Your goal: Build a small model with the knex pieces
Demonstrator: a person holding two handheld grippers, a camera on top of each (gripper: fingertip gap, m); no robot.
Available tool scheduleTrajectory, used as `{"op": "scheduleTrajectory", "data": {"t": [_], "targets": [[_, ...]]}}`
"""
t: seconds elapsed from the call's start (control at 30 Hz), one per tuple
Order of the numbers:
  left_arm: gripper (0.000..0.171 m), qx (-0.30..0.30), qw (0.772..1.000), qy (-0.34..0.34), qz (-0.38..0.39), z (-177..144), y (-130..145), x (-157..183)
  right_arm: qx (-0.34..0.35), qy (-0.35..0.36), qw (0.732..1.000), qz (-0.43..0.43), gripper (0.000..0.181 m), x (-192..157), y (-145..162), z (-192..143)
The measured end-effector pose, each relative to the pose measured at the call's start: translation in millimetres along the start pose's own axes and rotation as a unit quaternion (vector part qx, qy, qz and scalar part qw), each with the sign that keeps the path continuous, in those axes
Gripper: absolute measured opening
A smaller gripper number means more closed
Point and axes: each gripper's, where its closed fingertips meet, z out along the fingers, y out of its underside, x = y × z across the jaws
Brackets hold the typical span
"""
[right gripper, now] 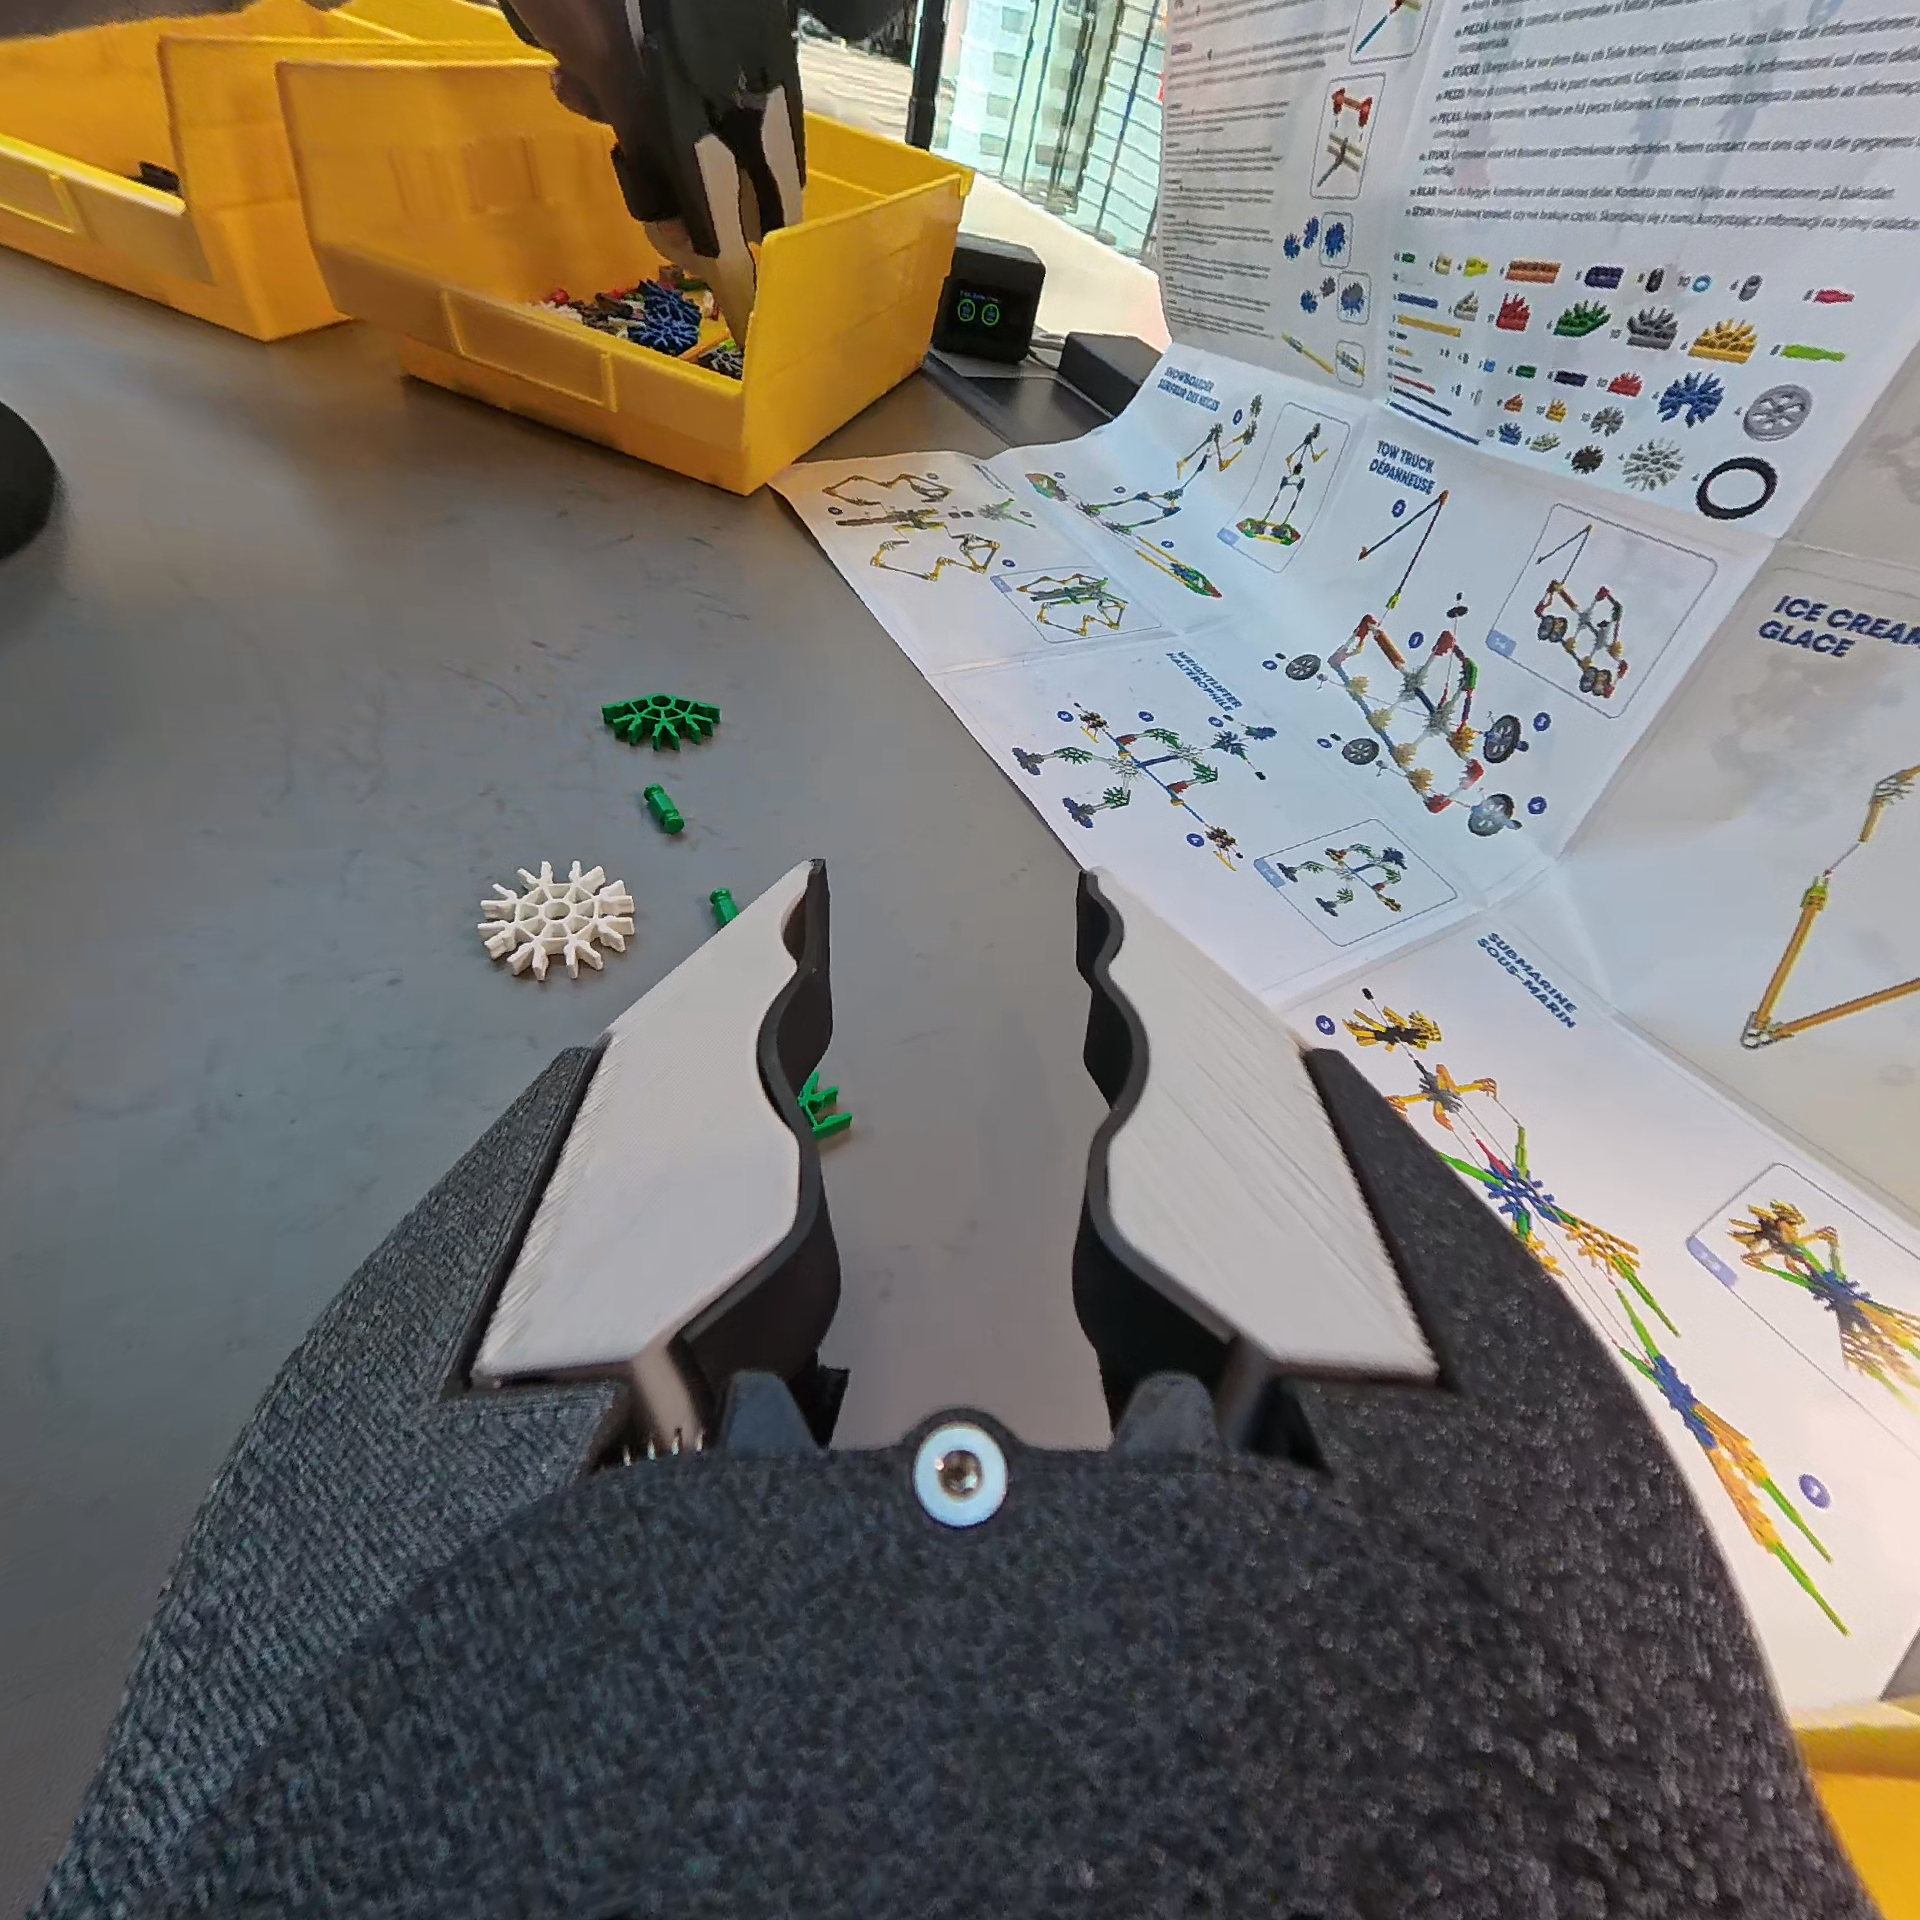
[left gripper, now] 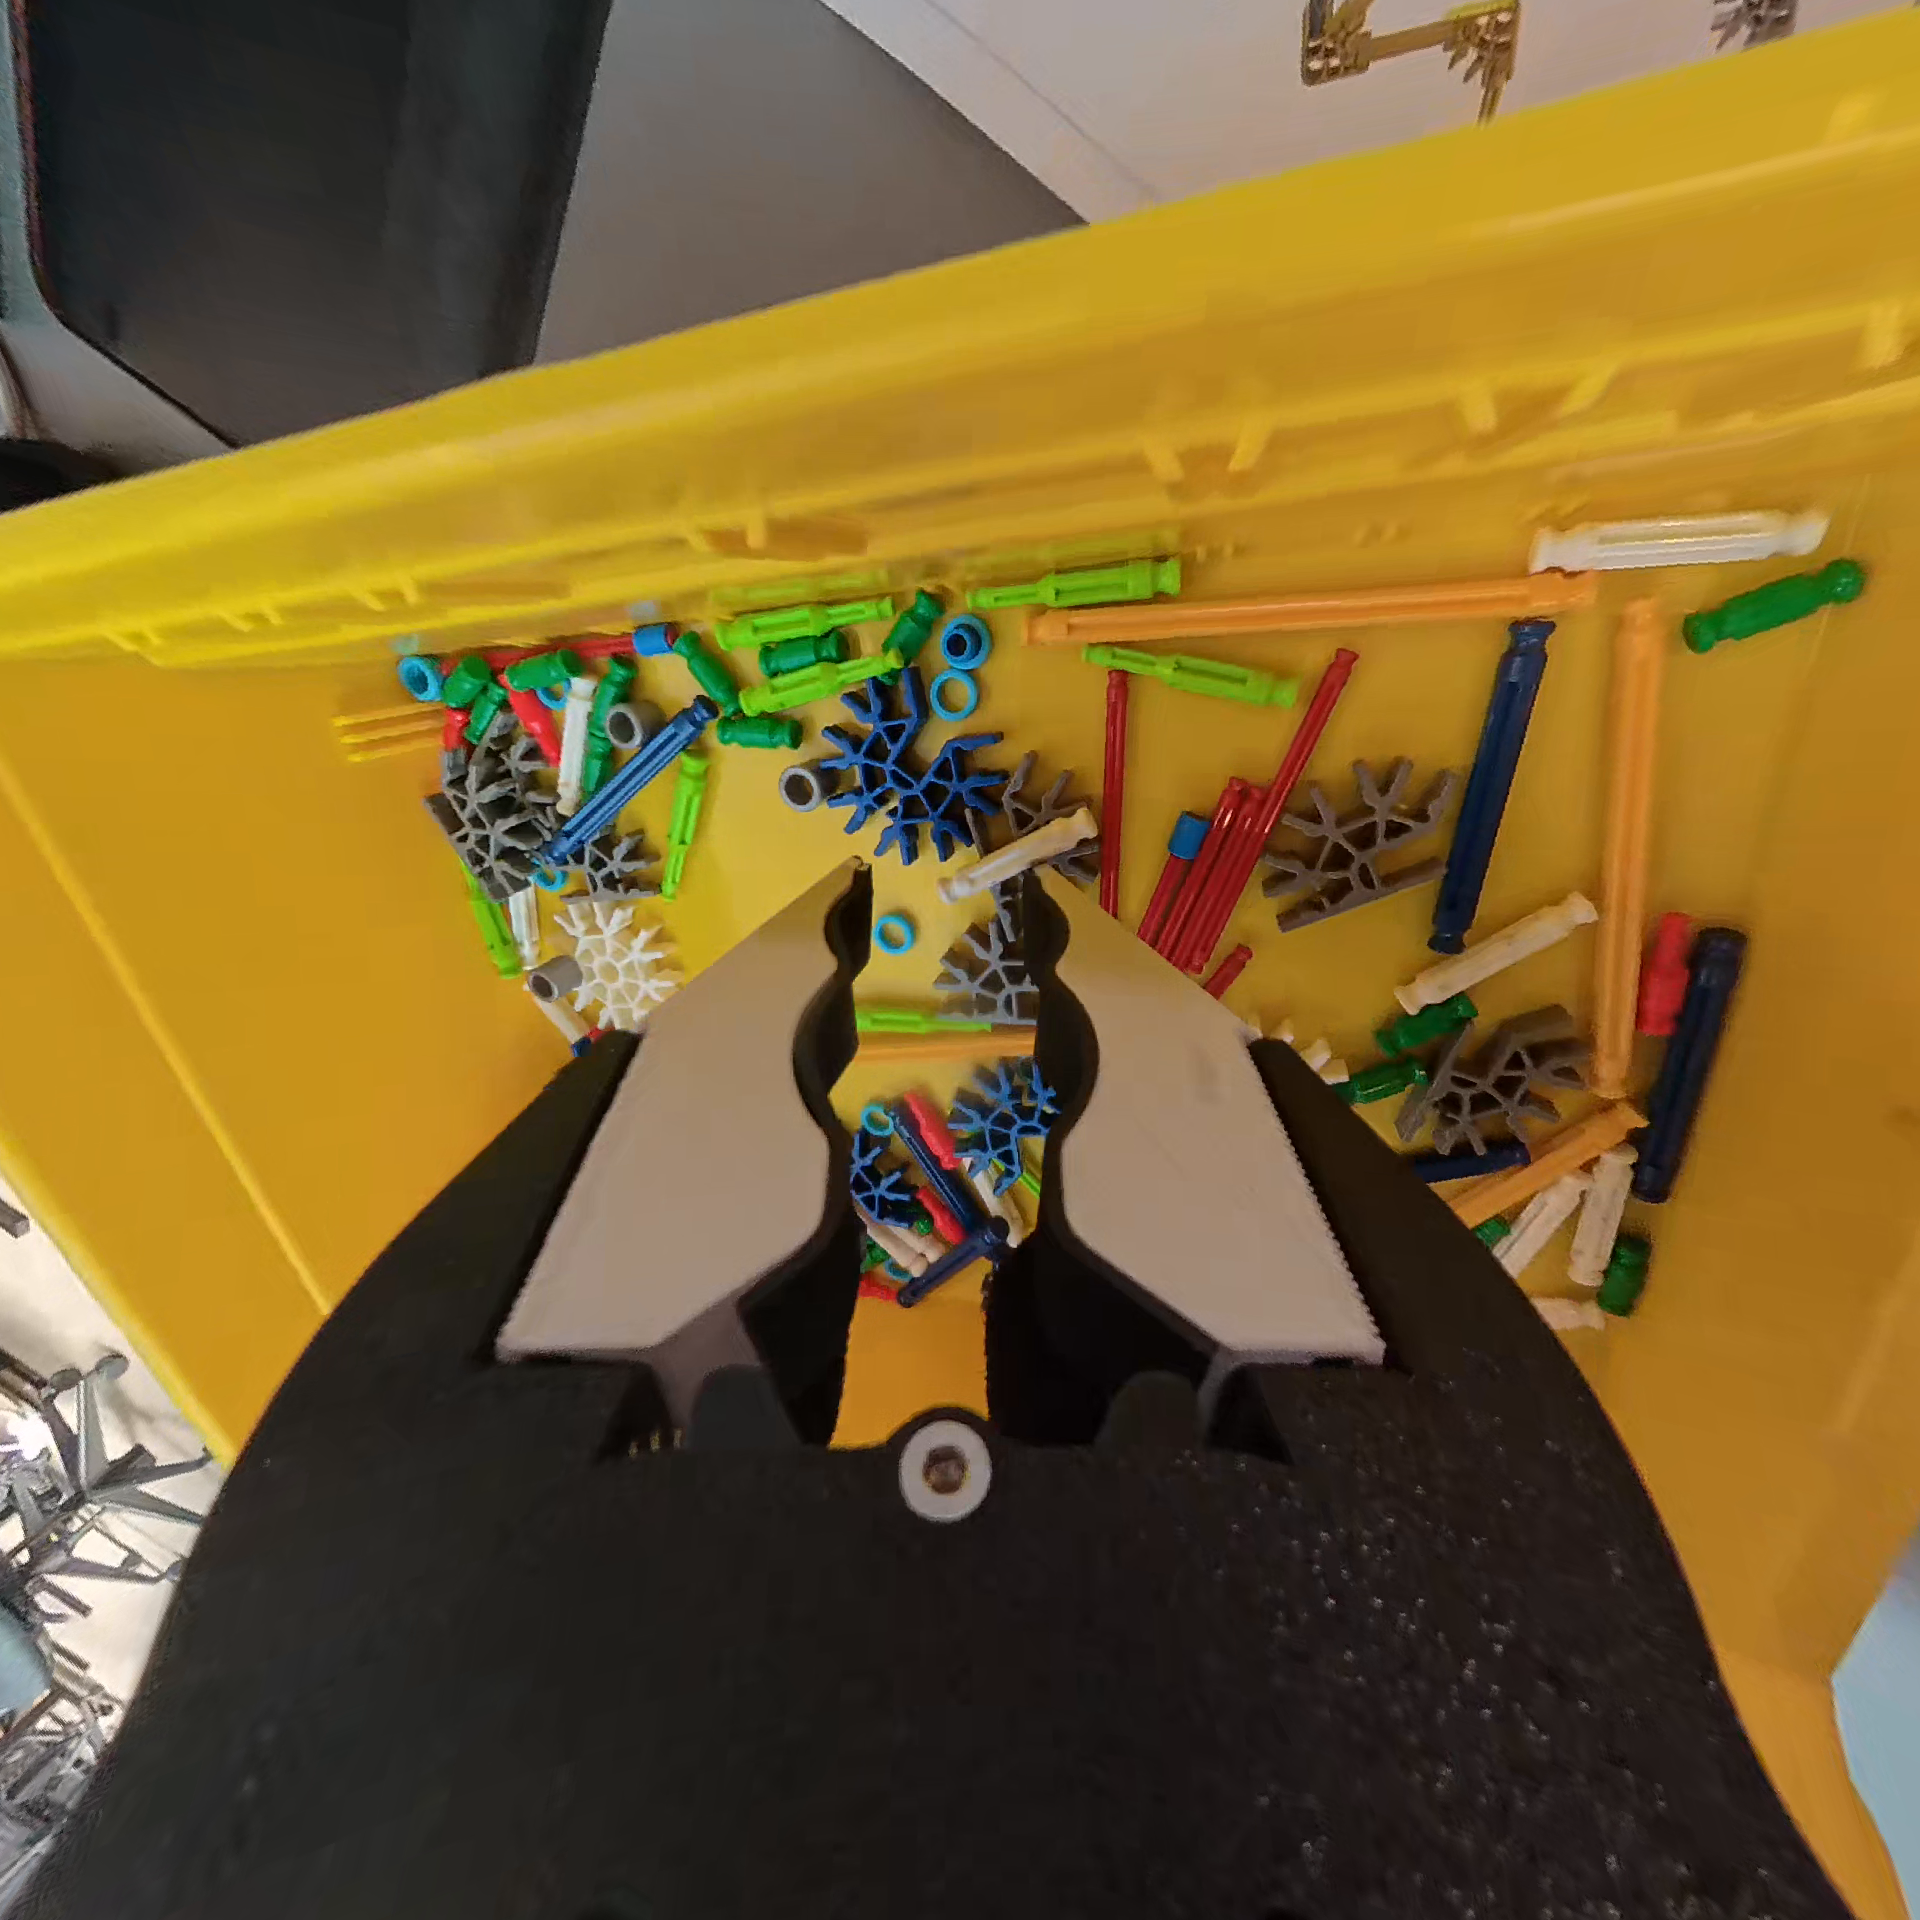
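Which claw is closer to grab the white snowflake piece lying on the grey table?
Probably the right gripper: it hangs open just beside the white snowflake piece on the table. The left gripper is inside the yellow bin.

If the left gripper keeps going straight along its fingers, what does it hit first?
Most likely the grey connector lying between the tips of the open left gripper, with a white rod just beyond, on the yellow bin floor. Depth is uncertain.

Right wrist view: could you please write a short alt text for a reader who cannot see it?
The open right gripper hovers above a grey table, holding nothing; a white snowflake connector and small green pieces lie near. A folded instruction sheet lies to the right, a yellow bin behind.
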Motion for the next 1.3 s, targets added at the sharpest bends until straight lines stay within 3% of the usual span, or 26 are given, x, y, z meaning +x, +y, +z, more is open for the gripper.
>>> {"op": "scheduleTrajectory", "data": {"t": [0.37,0.57,0.7,0.8,0.9,1.0,1.17,1.3], "targets": [[0.005,-0.012,0.998,0.062,0.019,4,0,11,-0.001,-0.002,1.000,-0.005,0.045,-1,0,0],[0.004,-0.006,0.998,0.066,0.016,1,2,16,0.000,-0.001,1.000,-0.004,0.045,0,0,0],[0.004,0.025,0.998,0.055,-0.003,-19,-2,15,0.000,0.000,1.000,-0.006,0.044,-1,0,0],[0.004,0.084,0.995,0.045,-0.024,-55,-24,21,-0.001,0.001,1.000,-0.008,0.044,-1,0,0],[0.004,0.155,0.986,0.057,-0.025,-98,-63,51,-0.004,0.001,1.000,-0.010,0.044,-2,1,1],[0.004,0.189,0.978,0.090,0.004,-117,-95,107,-0.003,0.002,1.000,-0.010,0.043,-1,1,1],[0.005,0.166,0.973,0.158,0.021,-77,-117,195,0.001,0.011,1.000,-0.011,0.042,3,0,-1],[0.005,0.143,0.973,0.181,0.013,-42,-118,223,0.005,0.016,1.000,-0.007,0.041,6,0,-2]]}}
